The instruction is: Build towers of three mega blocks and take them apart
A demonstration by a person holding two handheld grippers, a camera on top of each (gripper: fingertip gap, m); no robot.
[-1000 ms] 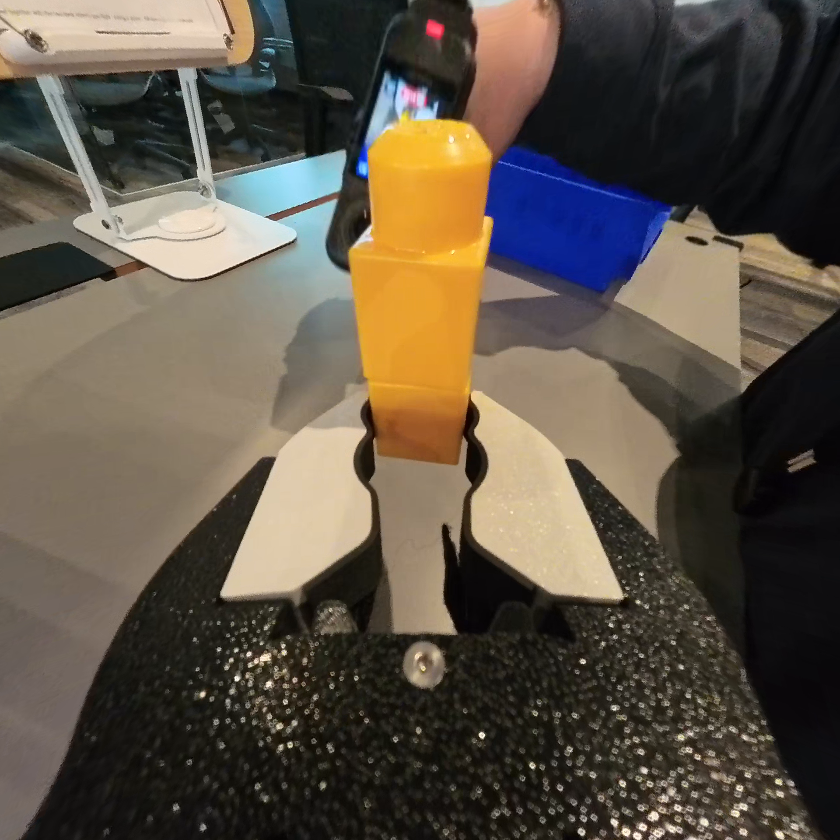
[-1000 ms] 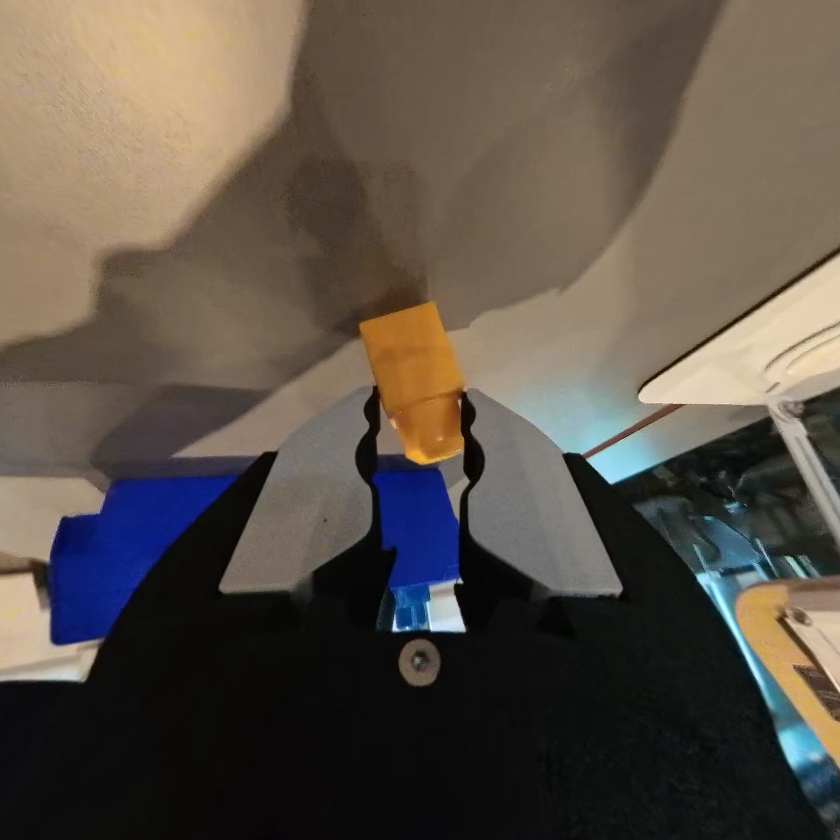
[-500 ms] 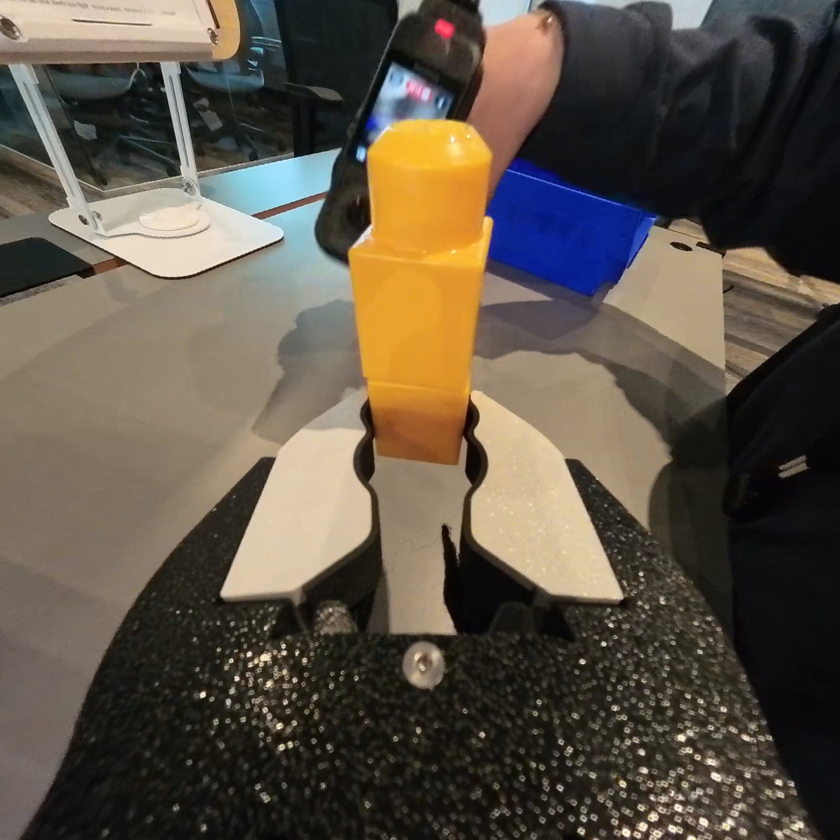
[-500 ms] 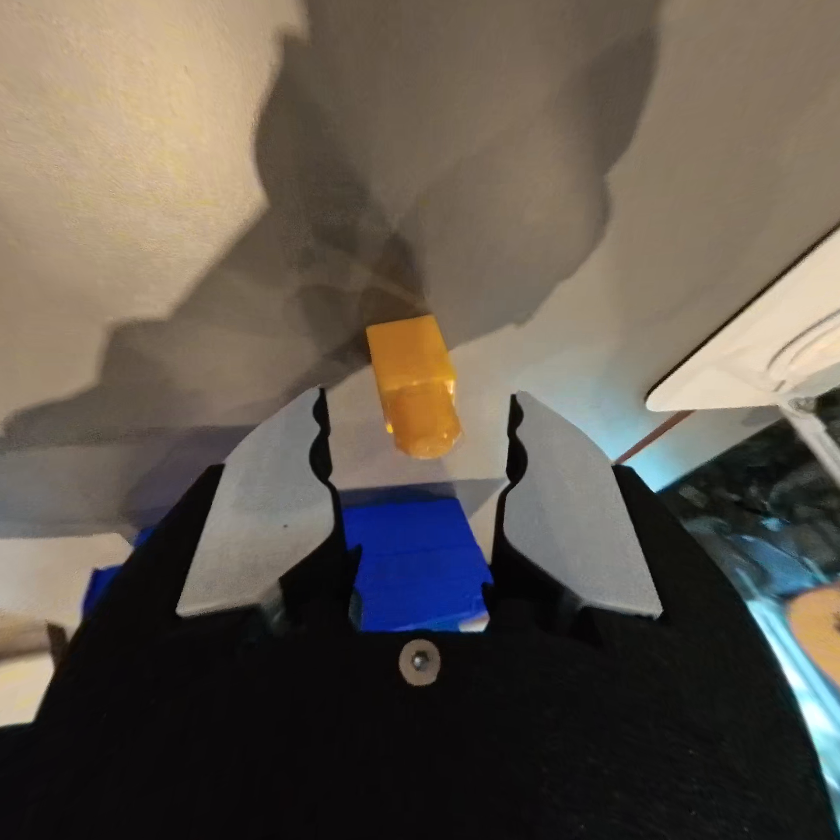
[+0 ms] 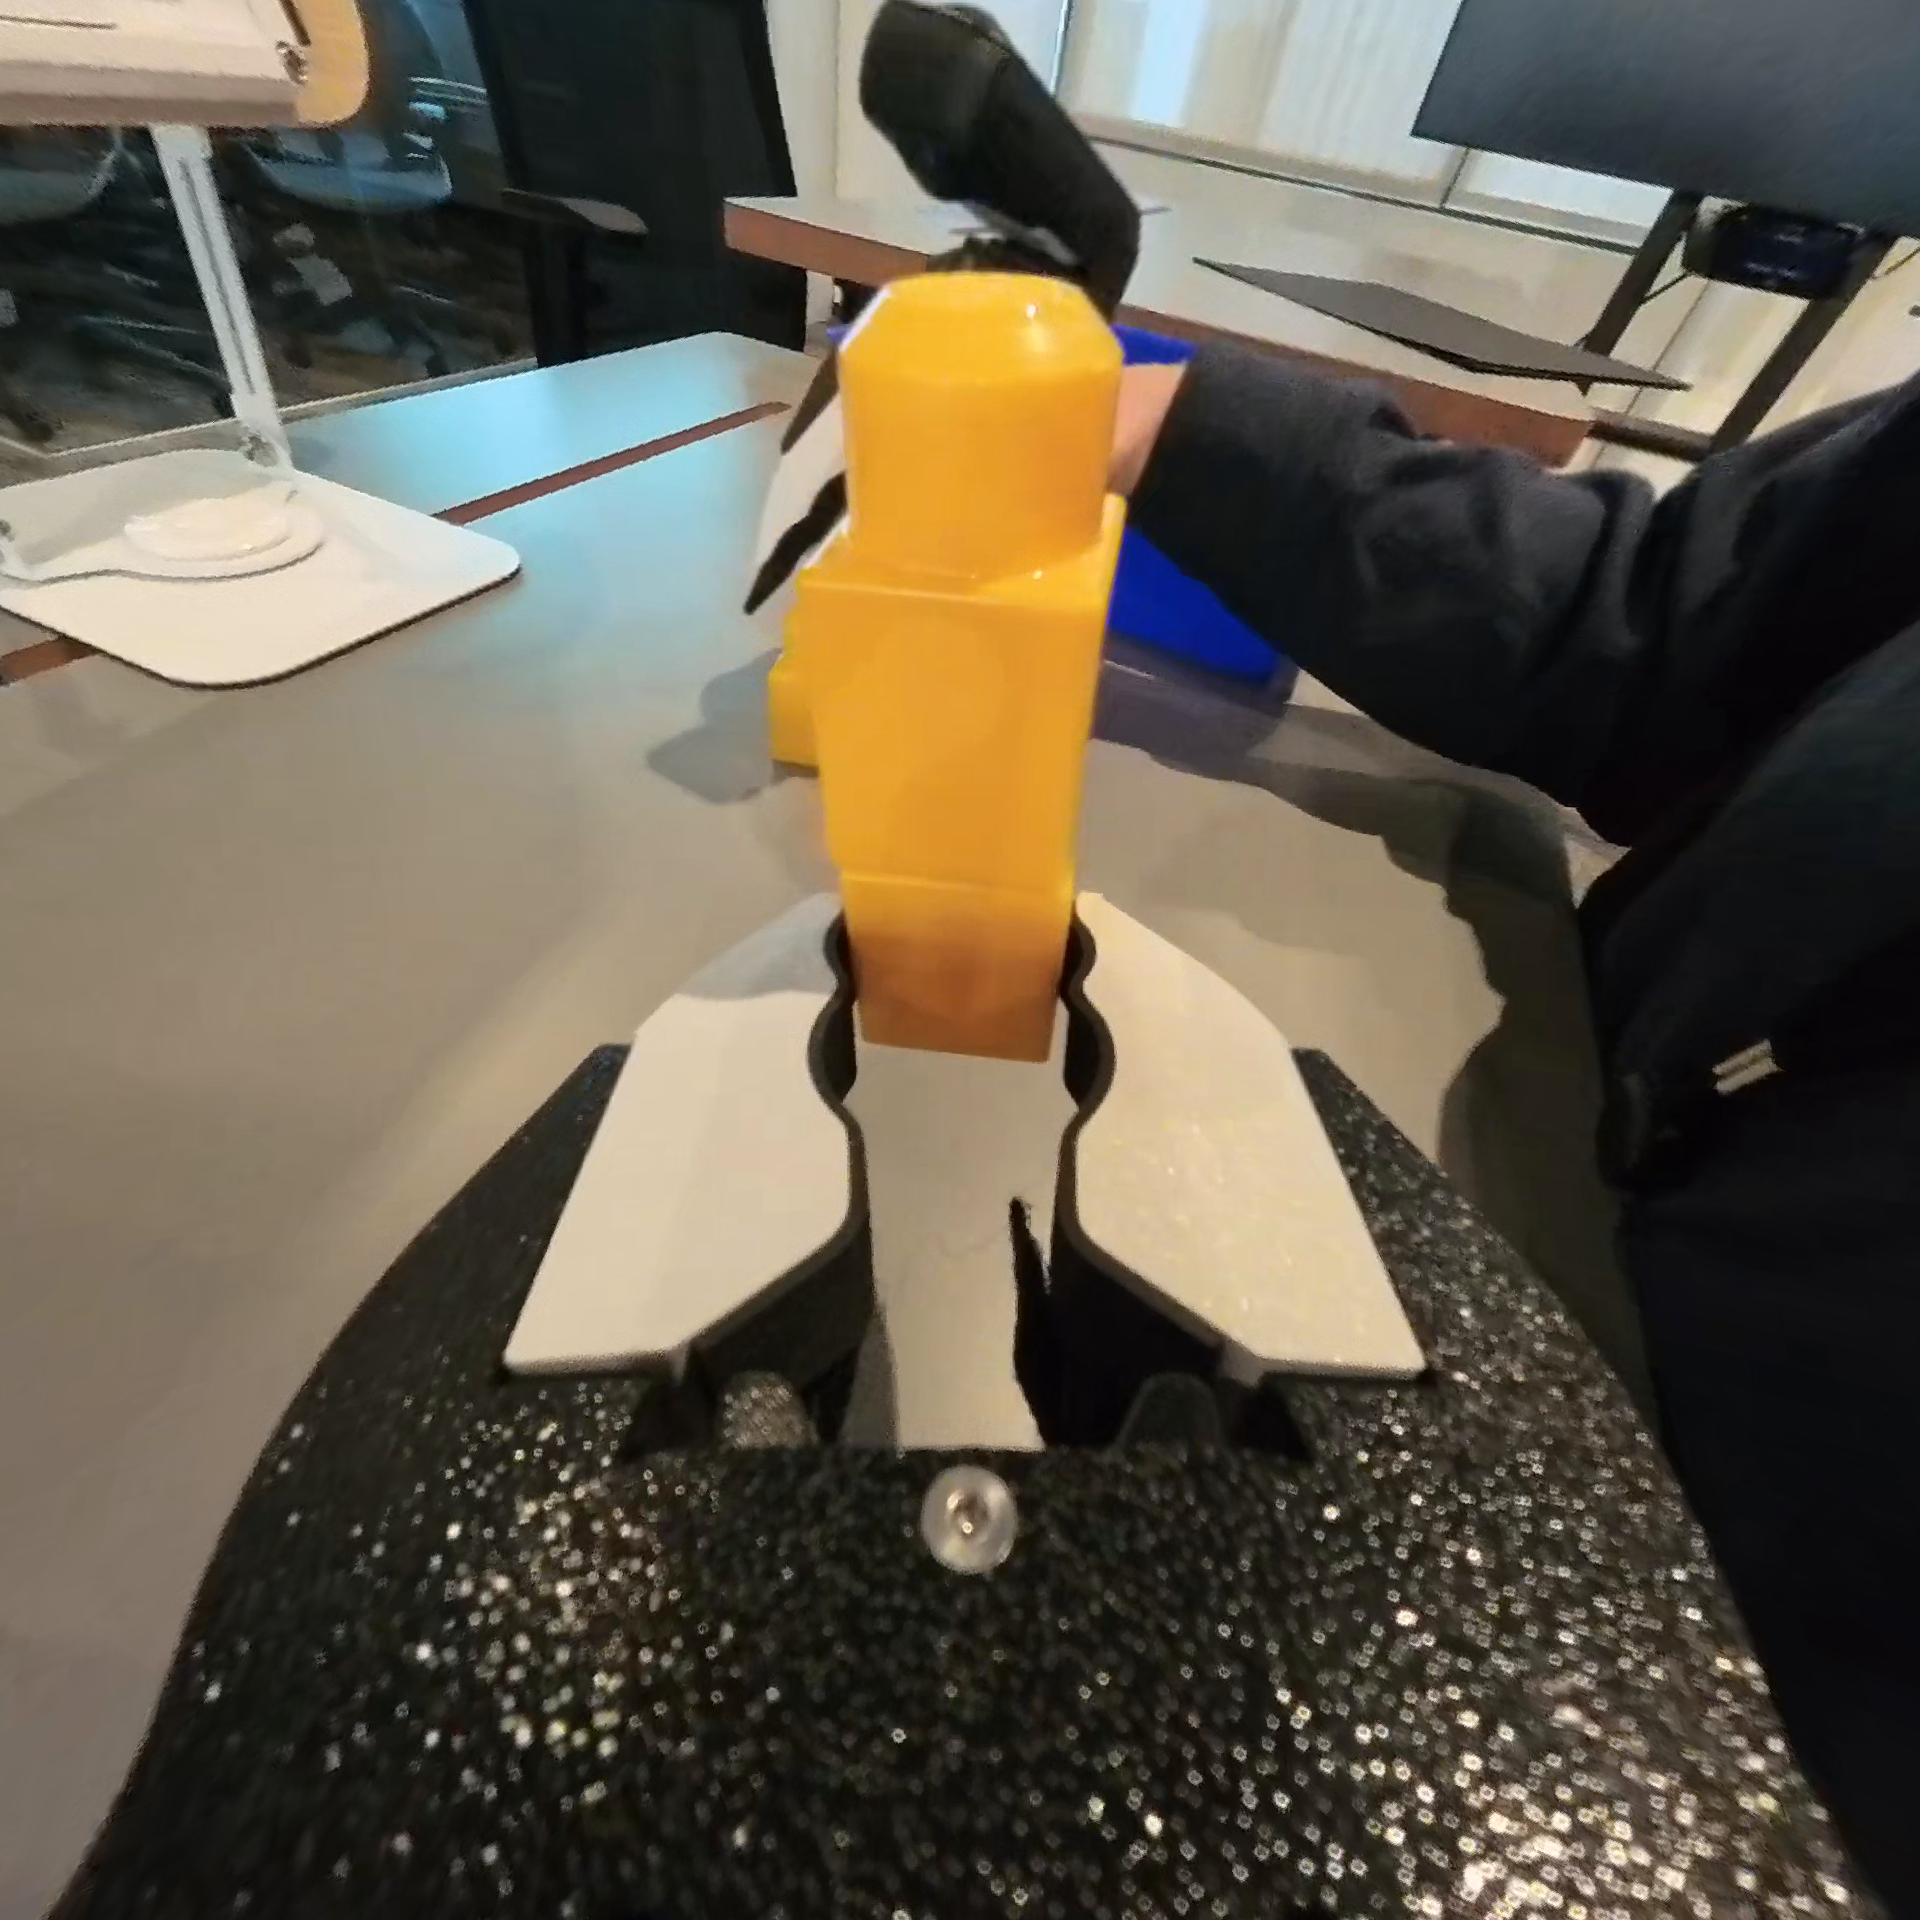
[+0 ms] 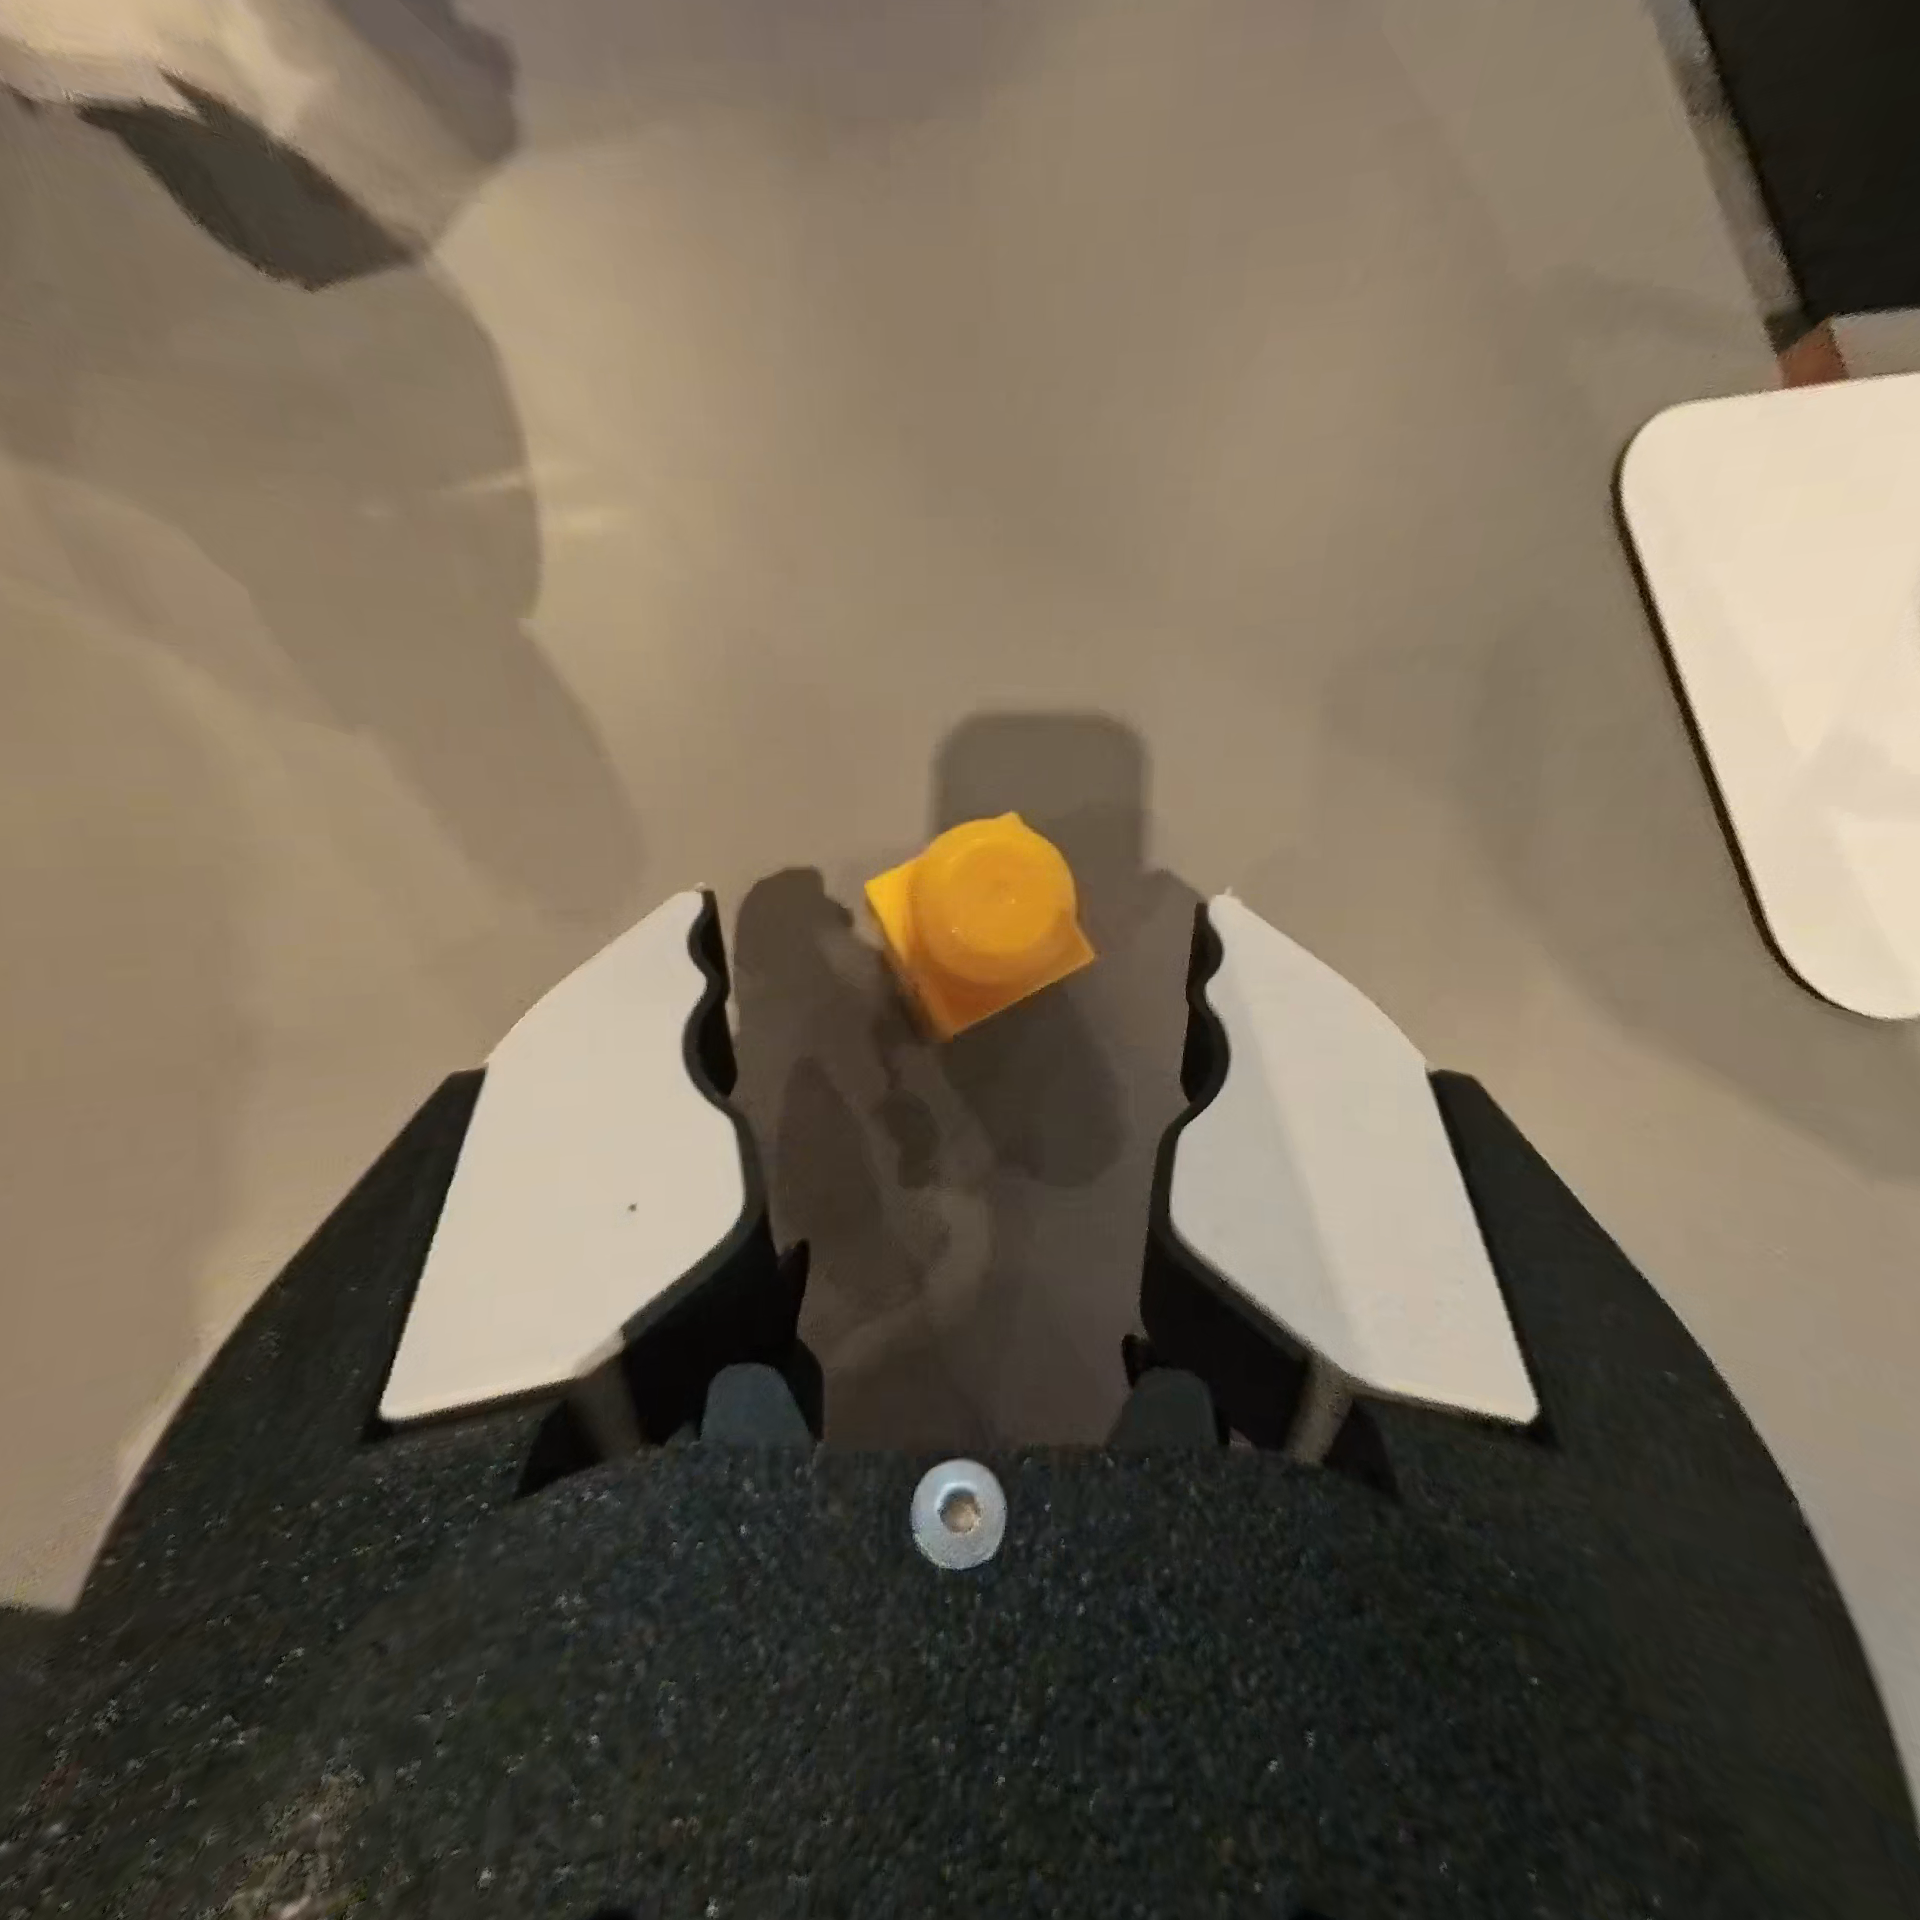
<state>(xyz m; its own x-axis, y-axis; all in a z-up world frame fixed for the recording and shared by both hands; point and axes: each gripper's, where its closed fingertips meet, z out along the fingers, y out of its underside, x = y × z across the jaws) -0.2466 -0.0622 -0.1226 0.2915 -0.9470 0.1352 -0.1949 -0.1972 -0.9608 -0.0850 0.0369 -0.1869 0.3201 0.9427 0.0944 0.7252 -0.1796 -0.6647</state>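
- Left gripper (image 5: 961, 987), black glitter-flecked body with pale grey fingers: closed on the lower block of a stack of two orange plastic mega blocks (image 5: 961, 665), which is held upright above the grey table top (image 5: 312, 935), stud uppermost.
- Single orange plastic mega block (image 6: 982, 925): stood on the table, stud up, turned at an angle to the fingers; seen from above in the right wrist view, and partly hidden behind the held stack in the left wrist view (image 5: 792, 707).
- Right gripper (image 6: 961, 997), black body with white-faced fingers: spread wide and empty, held above the single block, which is seen between the fingertips and touched by neither.
- Dark sleeve (image 5: 1455, 582) of the person: stretched across the right of the left wrist view, behind the stack.
- Blue plastic bin (image 5: 1184, 623): placed on the table beyond the stack, largely covered by the sleeve and the blocks.
- White flat stand base with rounded corners (image 5: 260, 582): set at the far left of the table, with a slim white post rising from it; a corner is also seen at the right edge of the right wrist view (image 6: 1808, 727).
- Dark monitor (image 5: 1683, 94) on a stand: noted in the background, on another desk.
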